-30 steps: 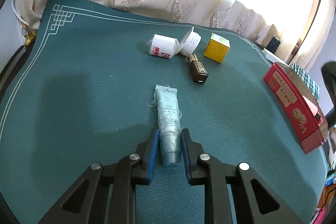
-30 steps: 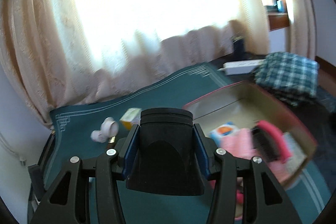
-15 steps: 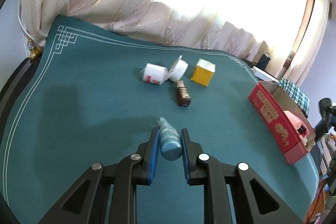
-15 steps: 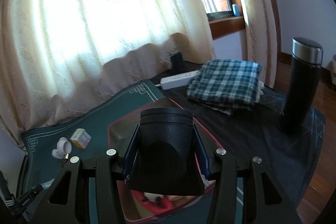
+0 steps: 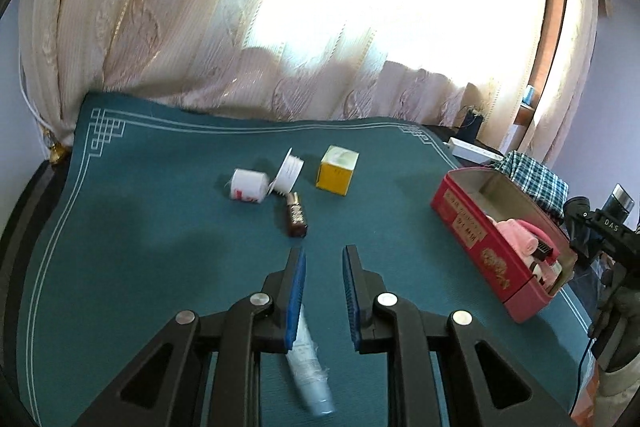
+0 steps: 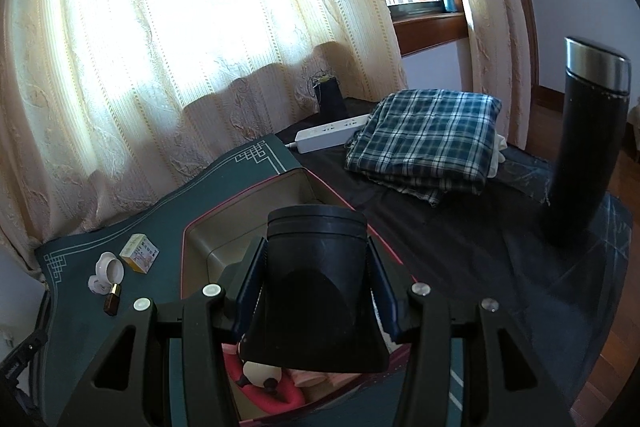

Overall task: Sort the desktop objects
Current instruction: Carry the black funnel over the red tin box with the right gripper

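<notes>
My left gripper [image 5: 323,259] is raised over the green mat [image 5: 160,227], jaws a narrow gap apart. A pale blue tube [image 5: 310,371] hangs blurred below the left pad, behind the tips; I cannot tell whether it is pinched. My right gripper [image 6: 316,259] is shut on a black cap-shaped object [image 6: 316,287] above the red box [image 6: 192,227]. On the mat lie a white bottle [image 5: 248,185], its white lid [image 5: 289,175], a brown bottle [image 5: 297,217] and a yellow box [image 5: 338,169].
The red box [image 5: 472,235] at the mat's right edge holds pink items. Right of it lie a folded plaid cloth [image 6: 424,131], a white power strip [image 6: 328,133] and a tall black flask [image 6: 584,147]. Curtains hang behind the table.
My left gripper has risen and tilted up; the tube slid from between the fingertips to low beside the left pad. My right gripper has swung right over the red box, holding the black object.
</notes>
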Demonstrator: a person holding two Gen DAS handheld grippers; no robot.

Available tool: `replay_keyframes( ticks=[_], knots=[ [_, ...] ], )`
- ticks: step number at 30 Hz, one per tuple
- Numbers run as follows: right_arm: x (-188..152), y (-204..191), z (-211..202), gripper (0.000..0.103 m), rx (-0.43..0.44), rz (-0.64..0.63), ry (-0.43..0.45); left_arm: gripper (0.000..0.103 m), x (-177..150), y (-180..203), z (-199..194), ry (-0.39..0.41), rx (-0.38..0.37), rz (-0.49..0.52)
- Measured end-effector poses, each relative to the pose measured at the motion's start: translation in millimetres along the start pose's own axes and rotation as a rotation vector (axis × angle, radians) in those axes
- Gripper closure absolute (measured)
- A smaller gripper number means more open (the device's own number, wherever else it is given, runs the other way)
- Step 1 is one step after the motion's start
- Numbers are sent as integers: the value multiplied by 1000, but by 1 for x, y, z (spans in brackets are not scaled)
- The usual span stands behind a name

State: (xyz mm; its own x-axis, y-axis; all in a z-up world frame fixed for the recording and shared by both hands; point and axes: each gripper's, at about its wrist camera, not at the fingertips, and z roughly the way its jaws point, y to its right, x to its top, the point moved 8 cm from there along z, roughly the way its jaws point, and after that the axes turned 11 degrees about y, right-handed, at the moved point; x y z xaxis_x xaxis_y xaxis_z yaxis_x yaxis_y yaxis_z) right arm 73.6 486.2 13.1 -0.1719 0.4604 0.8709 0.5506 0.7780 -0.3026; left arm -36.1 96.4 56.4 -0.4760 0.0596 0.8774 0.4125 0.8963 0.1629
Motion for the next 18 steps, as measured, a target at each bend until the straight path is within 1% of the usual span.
replay_keyframes(
  ticks=[3,5,7,8,9,10,12,15,18],
  knots=[
    [-1,1,0,50,16,4,-6,83,0,3,0,-7,0,-2],
    [-2,1,-1,50,28,4,-10,82,-9,4,2,-39,-8,5],
    [-2,2,0,49,37,0,-13,80,-26,1,3,-80,24,3],
    [-3,2,2,49,43,0,-20,72,-36,-1,4,-104,33,-5],
    [-5,3,4,49,45,1,-28,60,-47,-5,5,-128,47,-23],
    [-6,5,7,49,46,5,-38,54,-55,-8,5,-145,58,-39],
    [-8,6,10,49,55,13,-52,53,-69,-13,6,-170,81,-56],
    [-6,4,9,49,75,16,-50,53,-82,-15,5,-192,107,-53],
    [-4,1,5,42,93,5,-41,53,-93,-10,9,-218,110,-31]
  ],
)
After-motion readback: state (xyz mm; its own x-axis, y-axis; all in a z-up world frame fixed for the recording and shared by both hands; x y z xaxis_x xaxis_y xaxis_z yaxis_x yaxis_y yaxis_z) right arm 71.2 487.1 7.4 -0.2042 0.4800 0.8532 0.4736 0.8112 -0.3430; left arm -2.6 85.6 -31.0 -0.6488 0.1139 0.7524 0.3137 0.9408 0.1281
